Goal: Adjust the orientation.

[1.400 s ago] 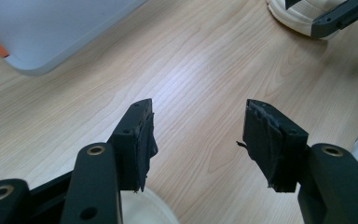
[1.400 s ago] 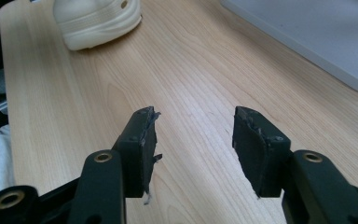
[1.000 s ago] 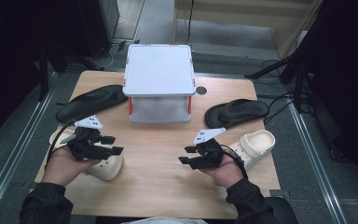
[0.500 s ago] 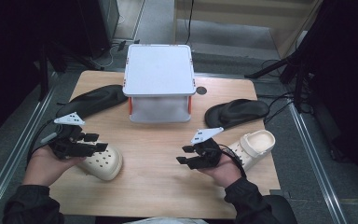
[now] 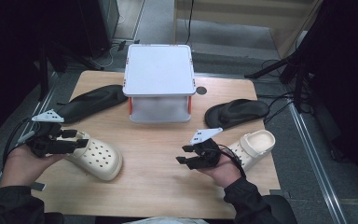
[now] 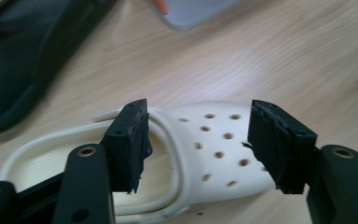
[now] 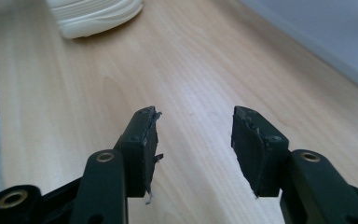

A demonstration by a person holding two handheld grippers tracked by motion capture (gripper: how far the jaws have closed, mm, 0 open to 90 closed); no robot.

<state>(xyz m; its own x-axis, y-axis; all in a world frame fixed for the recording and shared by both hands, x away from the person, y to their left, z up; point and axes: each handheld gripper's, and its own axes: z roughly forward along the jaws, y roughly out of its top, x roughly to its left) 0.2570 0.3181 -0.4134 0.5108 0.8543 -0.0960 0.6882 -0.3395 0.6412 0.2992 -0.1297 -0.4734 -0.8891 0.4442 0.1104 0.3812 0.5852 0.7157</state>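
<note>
Insoles [image 5: 91,101] and lidded box [image 5: 159,81] flank cream clog [image 5: 98,158].

Pale wood-grain table [image 5: 158,154] with a smooth matt finish, cream clog [image 5: 98,157] of matt moulded foam-like plastic with punched holes, black insoles [image 5: 91,100] of dull soft material, grey box [image 5: 159,70] of smooth matt plastic, gripper pads [image 7: 256,144] of worn, frayed black rubber.

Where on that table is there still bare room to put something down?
The widest bare patch is the middle front of the table, between the left clog and the right gripper, below the white box. A narrower strip runs between box and clog. It is crowded at both sides: insole and clog at left, the other insole and clog at right.
</note>
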